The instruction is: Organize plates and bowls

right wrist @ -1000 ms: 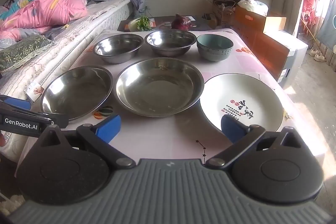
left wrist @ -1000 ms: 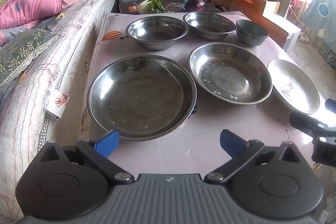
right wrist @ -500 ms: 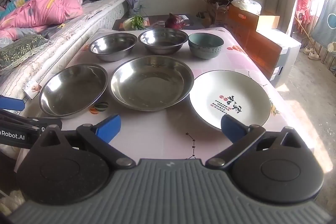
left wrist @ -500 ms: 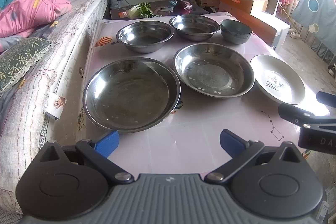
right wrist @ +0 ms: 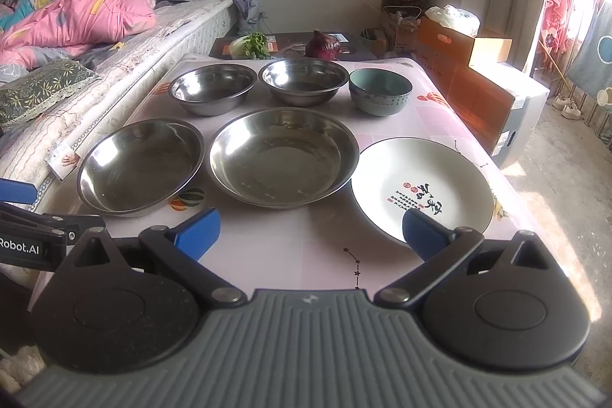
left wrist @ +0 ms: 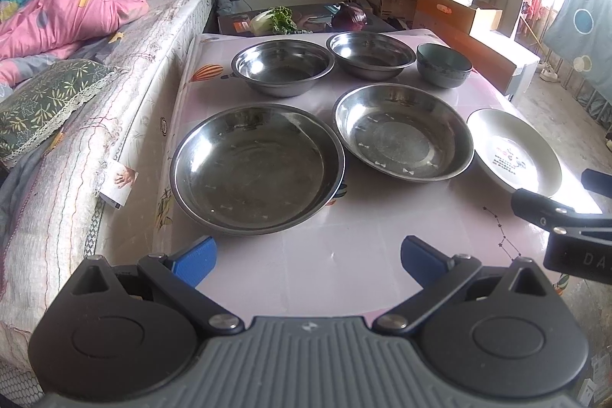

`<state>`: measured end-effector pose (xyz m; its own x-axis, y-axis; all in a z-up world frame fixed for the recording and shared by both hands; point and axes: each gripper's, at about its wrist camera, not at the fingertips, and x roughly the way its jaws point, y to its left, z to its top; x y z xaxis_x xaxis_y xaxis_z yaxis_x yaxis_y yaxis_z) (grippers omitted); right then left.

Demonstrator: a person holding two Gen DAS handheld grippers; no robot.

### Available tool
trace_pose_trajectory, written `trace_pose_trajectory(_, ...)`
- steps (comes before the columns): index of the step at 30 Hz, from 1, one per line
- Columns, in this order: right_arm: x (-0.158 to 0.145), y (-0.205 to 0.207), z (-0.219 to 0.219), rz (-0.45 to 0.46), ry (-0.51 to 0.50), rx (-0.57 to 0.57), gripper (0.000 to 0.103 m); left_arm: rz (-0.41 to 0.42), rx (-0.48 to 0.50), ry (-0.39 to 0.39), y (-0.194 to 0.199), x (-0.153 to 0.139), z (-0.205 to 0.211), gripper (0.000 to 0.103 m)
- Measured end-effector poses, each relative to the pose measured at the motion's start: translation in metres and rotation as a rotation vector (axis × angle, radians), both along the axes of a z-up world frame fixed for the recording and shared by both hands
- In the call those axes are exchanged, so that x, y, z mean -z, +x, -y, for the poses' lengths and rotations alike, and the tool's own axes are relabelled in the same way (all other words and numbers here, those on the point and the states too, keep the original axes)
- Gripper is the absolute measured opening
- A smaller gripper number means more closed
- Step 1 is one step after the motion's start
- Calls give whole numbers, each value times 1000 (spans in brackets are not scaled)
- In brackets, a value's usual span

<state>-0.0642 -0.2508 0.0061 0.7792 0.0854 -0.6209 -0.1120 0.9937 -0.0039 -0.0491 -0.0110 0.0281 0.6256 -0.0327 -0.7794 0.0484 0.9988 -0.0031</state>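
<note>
On the pink table (left wrist: 344, 255) stand two wide steel plates: the left one (left wrist: 256, 167) (right wrist: 139, 165) and the middle one (left wrist: 401, 130) (right wrist: 283, 155). A white plate with red writing (left wrist: 514, 151) (right wrist: 420, 186) lies at the right. Behind them are two steel bowls (left wrist: 283, 65) (left wrist: 370, 54) and a green ceramic bowl (left wrist: 443, 64) (right wrist: 380, 90). My left gripper (left wrist: 308, 260) is open and empty, held in front of the left steel plate. My right gripper (right wrist: 311, 230) is open and empty, in front of the middle and white plates.
A bed with a pink quilt (left wrist: 65, 18) runs along the table's left side. A low stand behind the table holds greens (left wrist: 273, 20) and a red onion (left wrist: 350, 18). Cardboard boxes (left wrist: 459, 14) stand at the right.
Both grippers have drawn back slightly from the table and risen, so the dishes look smaller and farther. Nothing on the table has moved. Both grippers stay open.
</note>
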Motion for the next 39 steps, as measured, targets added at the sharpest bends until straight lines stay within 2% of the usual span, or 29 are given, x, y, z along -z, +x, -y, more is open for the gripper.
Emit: trace_pose_trajectory(39,0,5,-3,-14,-35,-2,102,-2,-19,6,5,2,-4,103)
